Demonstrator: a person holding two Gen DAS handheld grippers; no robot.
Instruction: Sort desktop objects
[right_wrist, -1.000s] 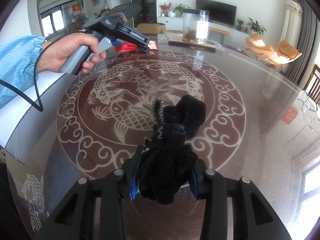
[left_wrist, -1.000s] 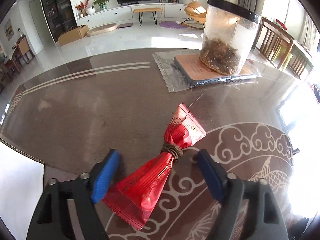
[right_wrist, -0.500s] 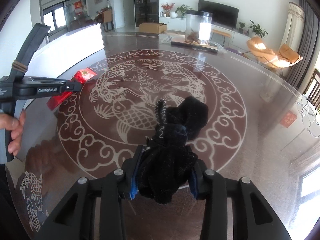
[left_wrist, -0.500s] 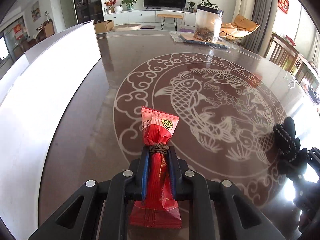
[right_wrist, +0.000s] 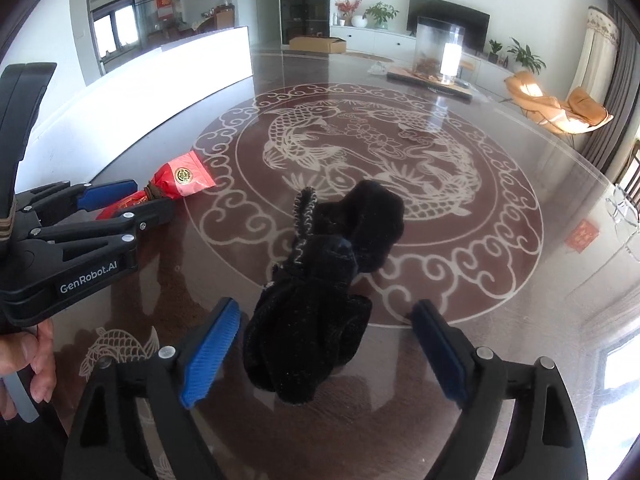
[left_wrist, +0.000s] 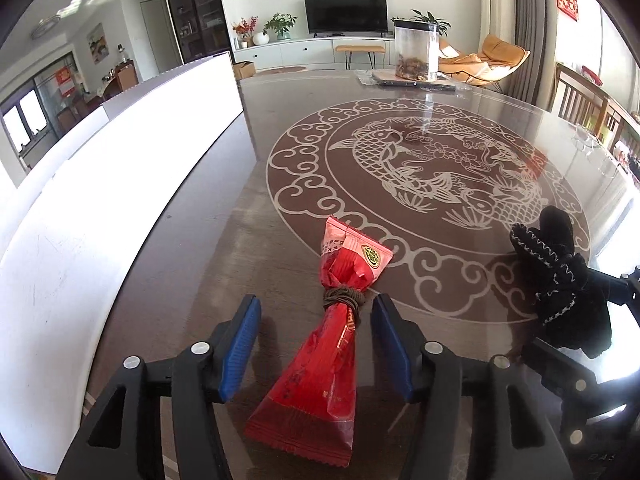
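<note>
Red packet [left_wrist: 320, 364] lies lengthwise btwn opening left gripper [left_wrist: 316, 348] fingers, untouched, printed end pointing away.

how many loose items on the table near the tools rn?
2: red snack packet between the left tool's opening jaws; black fabric bundle between the right tool's opening jaws. Neither gripped.

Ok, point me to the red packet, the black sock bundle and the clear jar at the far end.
red packet [left_wrist: 320, 364], left wrist view, on its lower body below the twine tie.
black sock bundle [right_wrist: 316, 300], right wrist view, on its middle.
clear jar [left_wrist: 416, 50], left wrist view, on its side wall.
</note>
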